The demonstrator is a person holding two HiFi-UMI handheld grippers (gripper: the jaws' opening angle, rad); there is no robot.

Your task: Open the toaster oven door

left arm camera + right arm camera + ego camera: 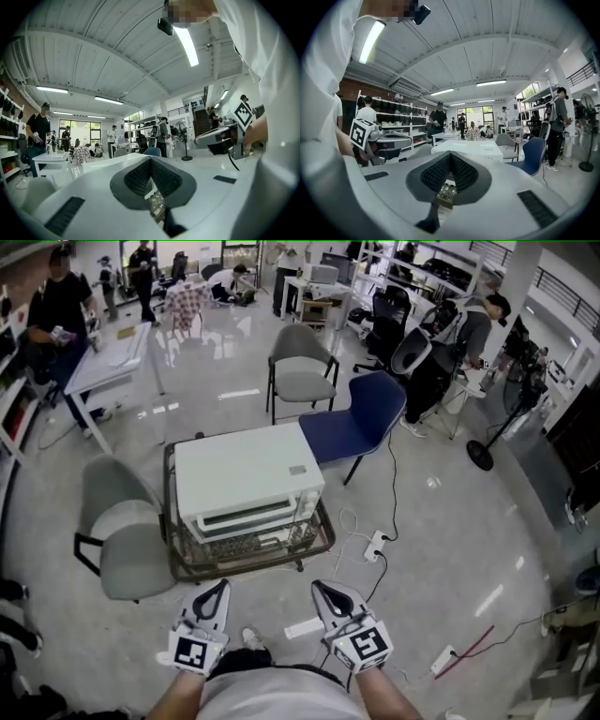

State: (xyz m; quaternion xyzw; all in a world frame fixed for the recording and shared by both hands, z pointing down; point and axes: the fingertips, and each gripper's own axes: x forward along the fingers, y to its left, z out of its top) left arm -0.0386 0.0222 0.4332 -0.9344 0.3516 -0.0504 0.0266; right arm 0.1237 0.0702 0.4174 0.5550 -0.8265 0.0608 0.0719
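On a glossy floor (pixel 450 521), the oven (pixel 246 474) sits on a low cart (pixel 326 532) among chairs (pixel 127 531), its door closed. The left gripper (pixel 219 587) and right gripper (pixel 320 589) hover short of it, each with jaws together on nothing.

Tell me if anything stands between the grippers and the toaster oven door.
Nothing visible does. The left gripper and right gripper hang short of the toaster oven, whose door faces them; only the cart rail sits below that door.
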